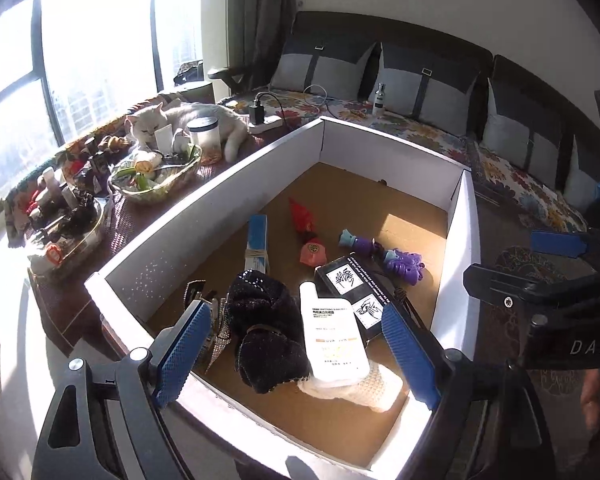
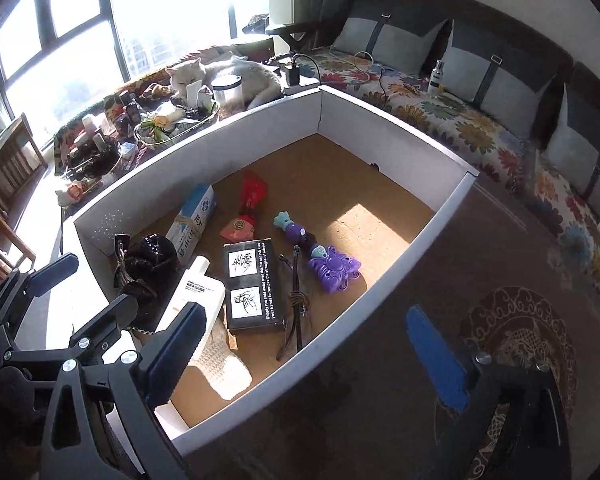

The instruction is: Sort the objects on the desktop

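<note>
- Left wrist view: my left gripper hangs wide open over the box's near end, holding nothing; the white bottle lies loose between its pads, I judge just set down.
- Bottle's long axis runs away from me, cap toward the far wall.
- Right gripper gapes empty, straddling the box's right wall.

Sorted items lie in our white-walled cardboard box

We see a white sunscreen bottle lying flat beside a black printed carton, a purple plastic toy right of it, and a red packet and blue-white carton behind.
</note>
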